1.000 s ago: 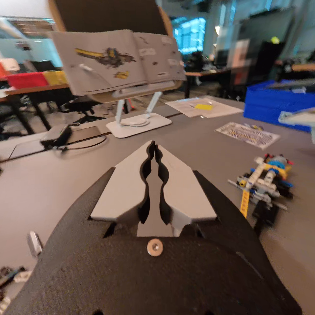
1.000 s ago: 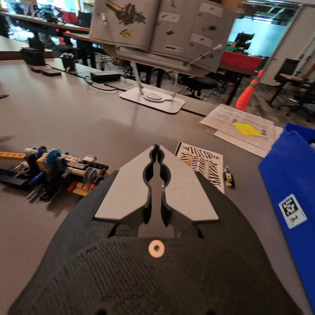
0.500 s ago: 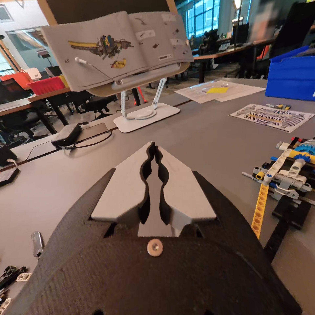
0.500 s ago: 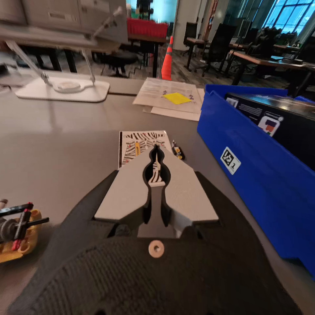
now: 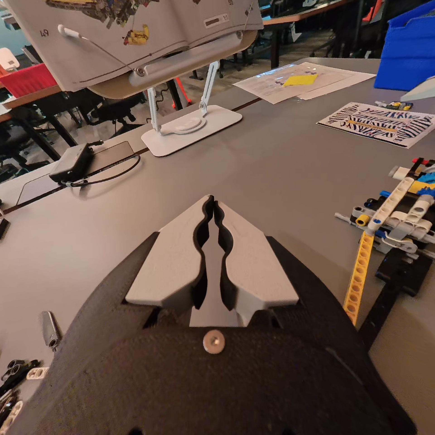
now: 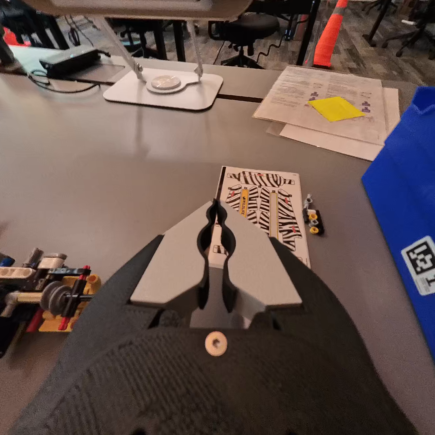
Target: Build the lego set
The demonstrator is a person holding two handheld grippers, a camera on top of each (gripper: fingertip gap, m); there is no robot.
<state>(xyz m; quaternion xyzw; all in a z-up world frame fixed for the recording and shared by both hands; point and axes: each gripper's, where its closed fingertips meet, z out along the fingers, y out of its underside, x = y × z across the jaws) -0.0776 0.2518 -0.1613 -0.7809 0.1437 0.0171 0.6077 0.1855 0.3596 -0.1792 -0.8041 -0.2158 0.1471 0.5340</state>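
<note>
The half-built lego model (image 5: 397,226) lies on the grey table at the right of the left wrist view, with a long yellow beam (image 5: 359,275) sticking toward me. Its other end (image 6: 47,296) shows at the lower left of the right wrist view. My left gripper (image 5: 213,204) is shut and empty, above bare table left of the model. My right gripper (image 6: 214,203) is shut and empty, above the near edge of the zebra-striped sticker sheet (image 6: 266,211). A small cluster of black and yellow lego pieces (image 6: 314,221) lies right of the sheet.
The open instruction book on its white stand (image 5: 190,127) is at the back. A blue bin (image 6: 404,200) stands at the right. Papers with a yellow note (image 6: 334,109) lie behind the sheet. Loose small parts (image 5: 16,376) and a grey pin (image 5: 50,329) lie at the left. A black box with a cable (image 5: 73,164) sits far left. Some 30 centimetres of space lies between my two pairs of fingers. From the left gripper's tips to the grey pin (image 5: 50,329) is close to 20 centimetres.
Both grippers stayed shut. The left view closed in on the book stand and model. The right view first swung right toward the bin, then tilted down and back left, over the sticker sheet.
</note>
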